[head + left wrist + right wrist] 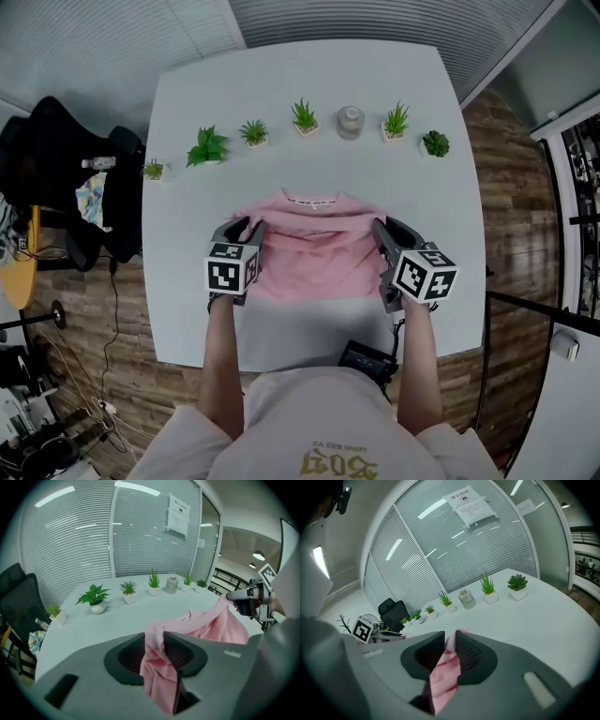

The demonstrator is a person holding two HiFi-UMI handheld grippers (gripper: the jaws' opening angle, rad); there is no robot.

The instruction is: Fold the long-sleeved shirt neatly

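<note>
Chair (75,178), black, stood well off the left gripper's (242,231) outer side, on a wood floor (84,347). A white table (281,342) lay under both tools. Beyond their tips ran a row of small plants (208,145) with a jar (350,122) among them, and behind those a slatted glass wall (140,531) bearing a paper sheet (178,517). The left gripper's jaws were clamped on a bunch of the pink shirt (314,253). The cloth stretched across to the right gripper (386,232), whose jaws likewise pinched a fold. The shirt lay between the two tools, collar toward the plants. A black box (367,358) sat behind the right gripper at the table's near edge, partly hidden by the person's arm. The sleeves could not be made out, and the sheet's print was too small to read.
</note>
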